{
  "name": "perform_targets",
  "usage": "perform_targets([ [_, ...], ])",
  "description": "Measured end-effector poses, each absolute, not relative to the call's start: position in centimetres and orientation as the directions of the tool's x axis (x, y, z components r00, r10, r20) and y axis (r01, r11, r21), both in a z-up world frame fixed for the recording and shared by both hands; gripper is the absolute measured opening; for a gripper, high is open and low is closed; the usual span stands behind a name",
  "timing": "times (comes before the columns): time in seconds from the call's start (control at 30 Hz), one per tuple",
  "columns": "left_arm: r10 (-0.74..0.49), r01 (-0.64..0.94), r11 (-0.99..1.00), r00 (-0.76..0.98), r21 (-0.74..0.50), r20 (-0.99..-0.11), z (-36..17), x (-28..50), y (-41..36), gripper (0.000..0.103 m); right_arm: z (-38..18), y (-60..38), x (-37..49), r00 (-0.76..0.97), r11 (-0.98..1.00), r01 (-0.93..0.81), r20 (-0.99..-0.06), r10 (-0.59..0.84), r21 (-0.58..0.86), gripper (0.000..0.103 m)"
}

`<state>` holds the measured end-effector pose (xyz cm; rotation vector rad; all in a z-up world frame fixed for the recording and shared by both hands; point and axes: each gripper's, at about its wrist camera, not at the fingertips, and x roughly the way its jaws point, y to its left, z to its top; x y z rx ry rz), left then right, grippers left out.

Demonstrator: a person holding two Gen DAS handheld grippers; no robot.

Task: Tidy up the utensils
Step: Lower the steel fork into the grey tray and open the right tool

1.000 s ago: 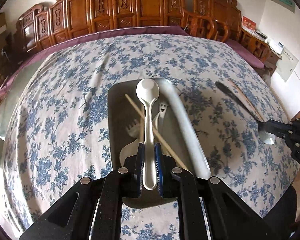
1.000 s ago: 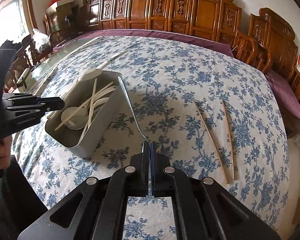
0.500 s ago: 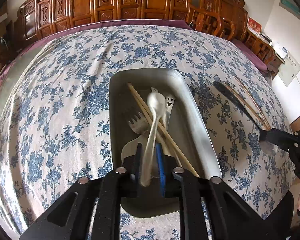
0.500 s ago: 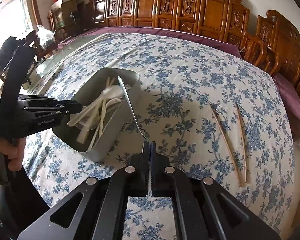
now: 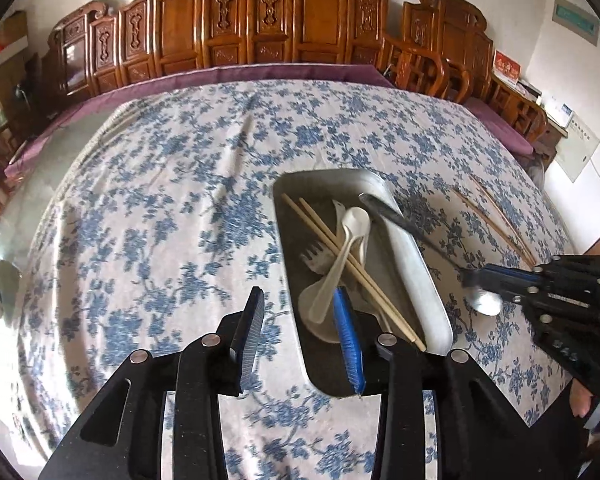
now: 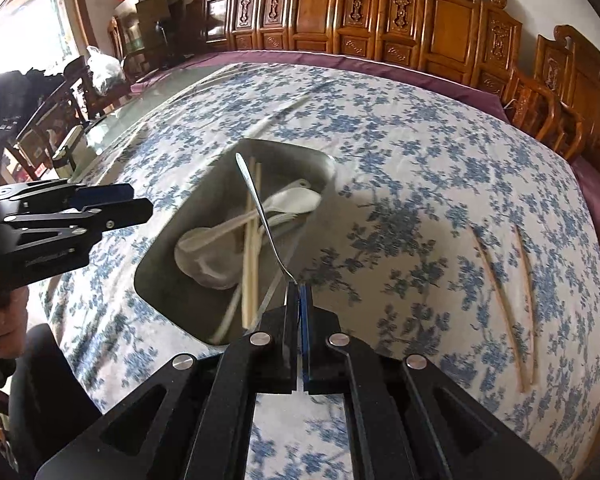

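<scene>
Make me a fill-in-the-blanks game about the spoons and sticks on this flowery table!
1. The right gripper is shut on a thin ____ spoon.
2. The left gripper has its jaws ____.
3. The white plastic spoon lies inside the grey metal ____.
4. ____ loose wooden chopsticks lie on the blue-flowered tablecloth.

Missing words: metal; open; tray; Two

Carved wooden chairs (image 5: 300,28) along white wall (image 5: 512,8)
</scene>
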<state>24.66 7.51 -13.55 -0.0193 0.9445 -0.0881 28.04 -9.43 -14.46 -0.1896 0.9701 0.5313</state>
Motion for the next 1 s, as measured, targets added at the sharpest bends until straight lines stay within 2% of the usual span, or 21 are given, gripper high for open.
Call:
perform_targets([
  [0.13,-0.082,0.056,0.997,0.597,-0.061,-0.798,-12.8,24.1,8.8,0.038,-14.7,-7.7,28.3,0.438,0.855,-0.509,-0.827,0.353,0.095,0.002],
  [0.63,-0.060,0.026,0.998,0.612,-0.056,-0.789,-11.9,22.9,10.9,0.038,-17.7,-4.3,30.7,0.384,0.884,-0.451,-0.868,0.314,0.120,0.002],
  [1.0,-0.056,0.023,0.998,0.614,-0.053,-0.787,-11.8,22.8,10.8,0.038,-18.5,-4.2,30.1,0.327,0.860,-0.471,-0.867,0.375,0.194,0.004],
])
